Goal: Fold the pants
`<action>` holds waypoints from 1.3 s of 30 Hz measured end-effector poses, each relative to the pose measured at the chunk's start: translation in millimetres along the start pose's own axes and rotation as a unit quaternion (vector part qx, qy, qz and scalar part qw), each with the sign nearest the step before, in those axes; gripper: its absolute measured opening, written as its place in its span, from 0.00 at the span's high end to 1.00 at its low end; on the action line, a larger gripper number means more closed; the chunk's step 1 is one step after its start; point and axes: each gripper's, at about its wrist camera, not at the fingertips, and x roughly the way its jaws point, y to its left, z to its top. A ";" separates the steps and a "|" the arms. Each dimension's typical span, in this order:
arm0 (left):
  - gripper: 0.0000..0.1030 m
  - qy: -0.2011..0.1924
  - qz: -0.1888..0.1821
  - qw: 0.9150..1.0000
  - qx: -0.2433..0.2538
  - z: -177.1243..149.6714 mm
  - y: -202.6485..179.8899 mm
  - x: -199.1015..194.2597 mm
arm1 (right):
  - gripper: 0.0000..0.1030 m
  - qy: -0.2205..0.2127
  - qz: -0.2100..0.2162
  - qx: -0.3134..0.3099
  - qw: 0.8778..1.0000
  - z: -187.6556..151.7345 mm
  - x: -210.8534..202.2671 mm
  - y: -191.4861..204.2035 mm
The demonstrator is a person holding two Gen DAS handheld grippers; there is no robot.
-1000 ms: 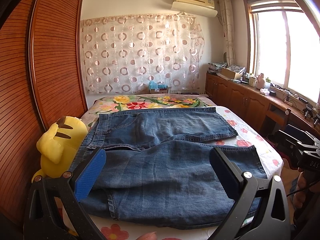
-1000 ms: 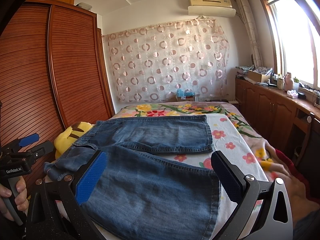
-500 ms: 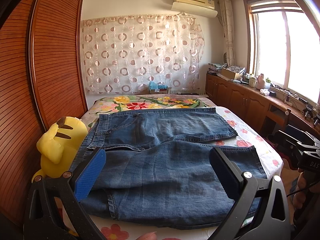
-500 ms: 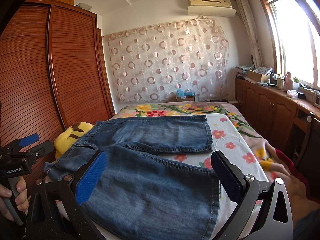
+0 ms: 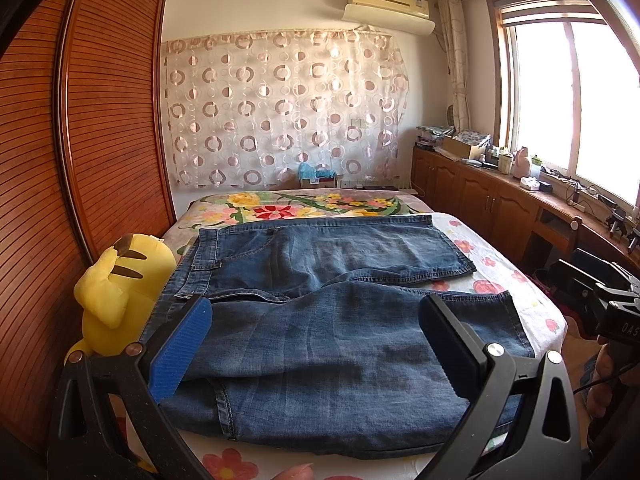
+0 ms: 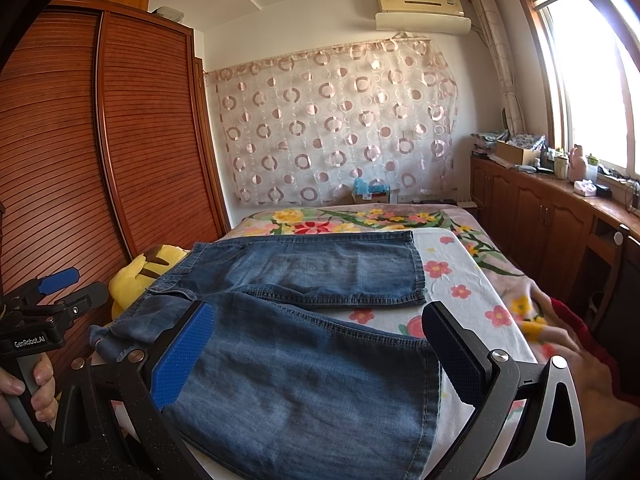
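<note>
Nothing is shifting since the earlier frames: both grippers are hovering at the near edge of the bed (image 5: 532, 280). Left gripper (image 5: 316, 344) and right gripper (image 6: 316, 352) are holding their jaws wide, gripping nothing (presumably poised to take hold). Pants (image 5: 320, 312) are lying flat, legs spread apart for folding. Containers: a cardboard box (image 6: 516, 152) is sitting on the counter, contents unclear.
</note>
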 end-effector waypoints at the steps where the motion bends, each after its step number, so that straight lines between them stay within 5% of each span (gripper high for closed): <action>1: 0.00 0.000 0.000 1.000 0.000 -0.1 -0.1 -0.1 | 0.00 0.000 0.000 0.000 1.000 0.0 -0.1 0.0; 23: 0.00 0.007 0.002 1.000 0.002 1.1 1.7 -1.1 | 0.00 0.005 0.006 0.000 1.000 -1.9 1.7 0.0; 39: 0.00 0.055 0.026 0.998 -0.019 -18.8 50.6 29.6 | 0.00 0.055 -0.004 -0.006 0.998 -5.5 24.0 -16.9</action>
